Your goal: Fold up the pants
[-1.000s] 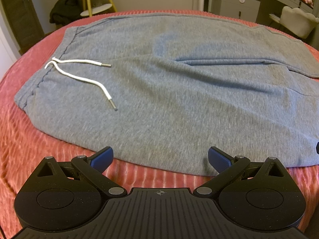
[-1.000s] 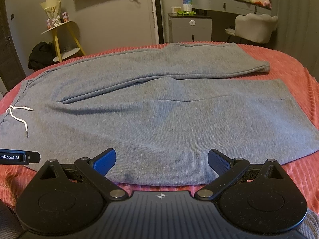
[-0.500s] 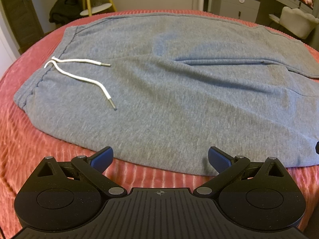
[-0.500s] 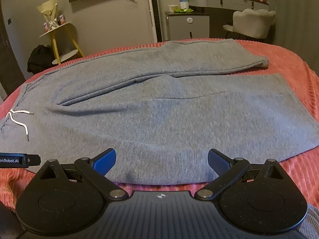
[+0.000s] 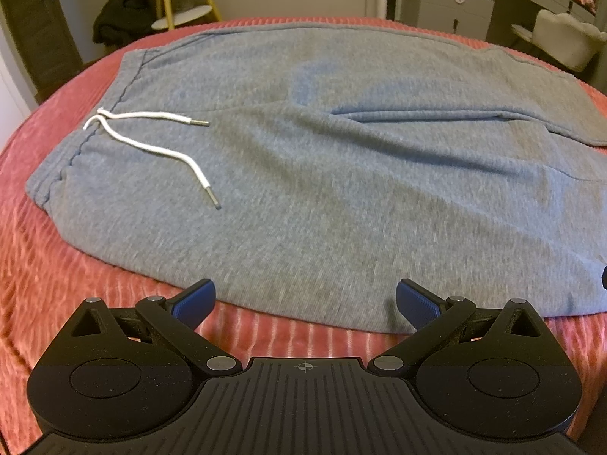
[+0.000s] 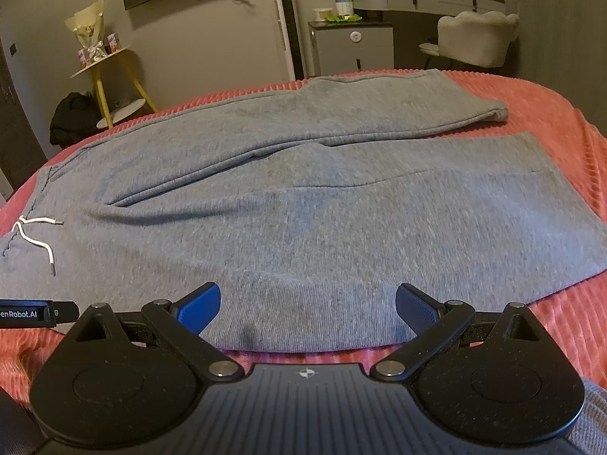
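The red ribbed bedspread (image 5: pixel 76 273) fills my working area; on it the grey pants (image 5: pixel 322 174) lie flat, waistband toward nine o'clock and both legs running off toward three o'clock; in the right wrist view the far leg (image 6: pixel 341 113) sits at twelve o'clock and the near leg (image 6: pixel 379 227) fills the middle, a crease between them.

My left gripper (image 5: pixel 305 301) hovers at six o'clock just off the near hem, its jaws spread wide and holding nothing; my right gripper (image 6: pixel 307 305) is likewise wide open and empty, its blue pads (image 6: pixel 199 309) straddling the near edge of the cloth.

As I judge it, the step is the first pinch of the near edge, to carry that leg over onto the far one; to do it well I want both tongs low, one finger slid under the hem and one above, so each bites a single edge and not the bedspread's ribs; I'd take hip and lower leg together and lift evenly.

The white drawstring (image 5: pixel 151 140) lies loose at ten o'clock; I'd keep clear of it.
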